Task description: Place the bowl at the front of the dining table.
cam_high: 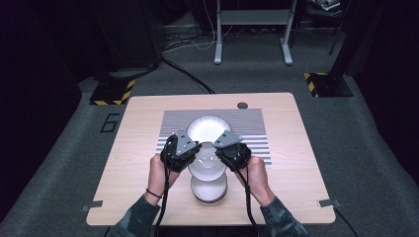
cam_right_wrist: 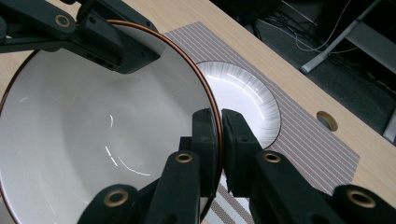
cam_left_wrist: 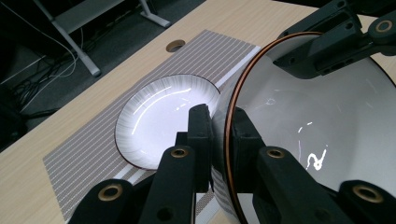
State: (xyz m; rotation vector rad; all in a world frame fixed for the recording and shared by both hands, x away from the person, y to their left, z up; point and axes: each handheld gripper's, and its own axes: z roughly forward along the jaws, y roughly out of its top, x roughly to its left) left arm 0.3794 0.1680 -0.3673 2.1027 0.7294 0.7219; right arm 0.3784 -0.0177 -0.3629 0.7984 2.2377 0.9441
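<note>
Two grippers are in your hands, both clamped on one white ceramic bowl with a thin copper-brown rim [cam_high: 207, 167], which you hold raised between them over the near middle of the pale wooden table [cam_high: 296, 148].

Left side: your left gripper [cam_left_wrist: 219, 126] has its black jaws pinching the bowl's rim, one pad inside and one outside the wall. In the high view this left gripper sits at the bowl's left edge.

Centre: below the held bowl, nearer your edge of the table, a second white bowl [cam_high: 209, 190] rests on the wood. Beyond the held bowl a white plate with a grey-streaked border [cam_high: 207, 127] lies on the grey striped placemat [cam_high: 252, 123]. From the left gripper view the bowl partly covers the plate's right edge; whether they touch cannot be told.

Right side: your right gripper [cam_right_wrist: 220, 135] pinches the opposite rim the same way, jaws pressed on the wall from both faces.
</note>
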